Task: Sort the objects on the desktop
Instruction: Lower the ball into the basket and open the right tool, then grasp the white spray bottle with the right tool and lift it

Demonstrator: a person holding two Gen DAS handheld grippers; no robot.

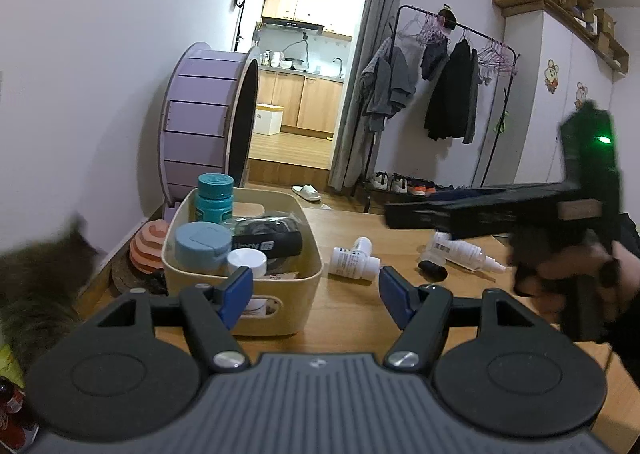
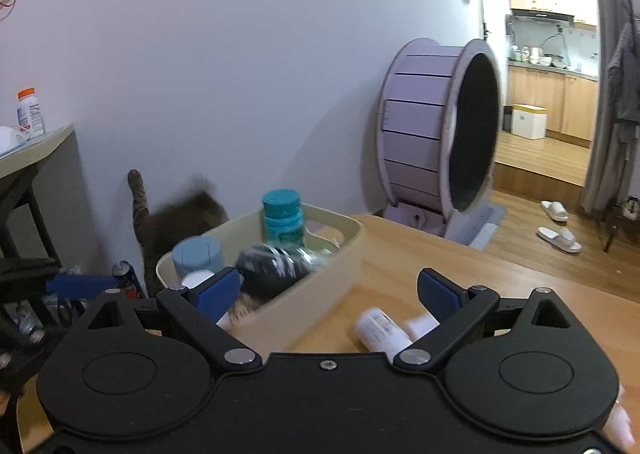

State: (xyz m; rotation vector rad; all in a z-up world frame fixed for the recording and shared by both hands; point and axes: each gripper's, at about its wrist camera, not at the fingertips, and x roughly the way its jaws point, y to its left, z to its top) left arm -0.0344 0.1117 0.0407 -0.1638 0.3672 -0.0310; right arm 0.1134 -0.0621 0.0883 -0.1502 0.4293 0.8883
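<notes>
Two white bottles (image 1: 354,258) lie loose on the worktop (image 1: 348,318), lower centre, just right of the basket (image 1: 288,294); both the left gripper (image 1: 316,294) and the right gripper (image 2: 328,292) gape wide, holding nothing; a careless nudge could roll them away; the cat (image 2: 180,217) beside the basket might interfere.
</notes>
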